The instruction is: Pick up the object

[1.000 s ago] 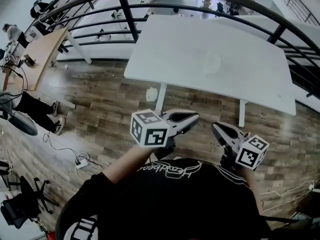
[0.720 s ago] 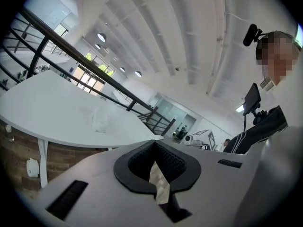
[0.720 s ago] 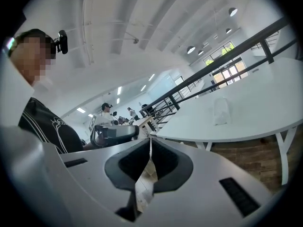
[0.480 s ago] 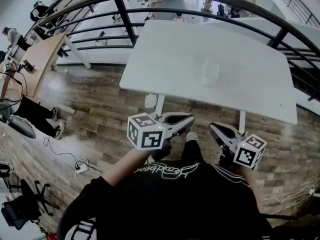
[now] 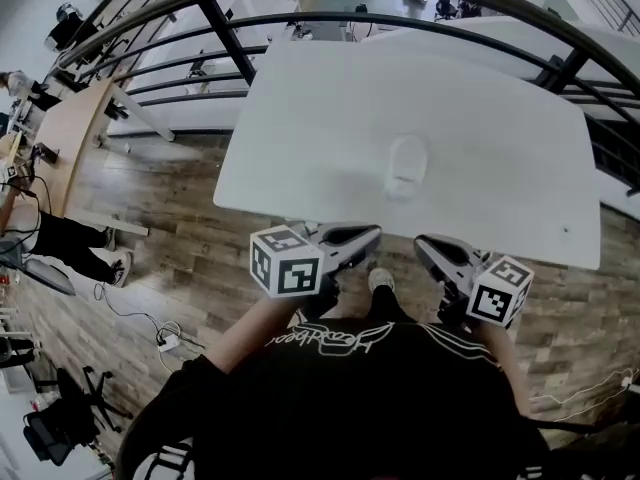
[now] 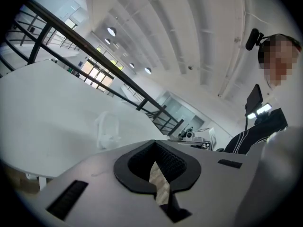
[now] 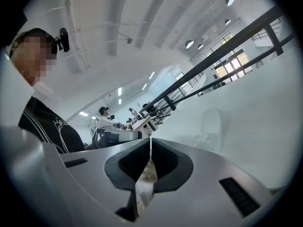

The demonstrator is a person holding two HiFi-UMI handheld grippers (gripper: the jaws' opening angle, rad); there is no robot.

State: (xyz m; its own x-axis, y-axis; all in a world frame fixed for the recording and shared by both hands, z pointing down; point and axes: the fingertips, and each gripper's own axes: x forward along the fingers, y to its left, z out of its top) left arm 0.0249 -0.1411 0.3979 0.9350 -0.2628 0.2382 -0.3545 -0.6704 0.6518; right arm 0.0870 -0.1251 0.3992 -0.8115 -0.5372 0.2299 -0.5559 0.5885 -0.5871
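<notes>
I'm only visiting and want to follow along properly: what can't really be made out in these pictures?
- Pale see-through object on the white table: too small and faint in the head view, and blurred in both gripper views, to tell what it is.
- Wearer's legs: head view, hidden by their own black shirt.
- Bystander: head view, only legs show; the left edge cuts off the rest.

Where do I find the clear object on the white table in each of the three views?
Head view: the clear object lies near the centre.
Left gripper view: left of centre.
Right gripper view: right of centre.
Shared landmark: the black railing behind it.
</notes>
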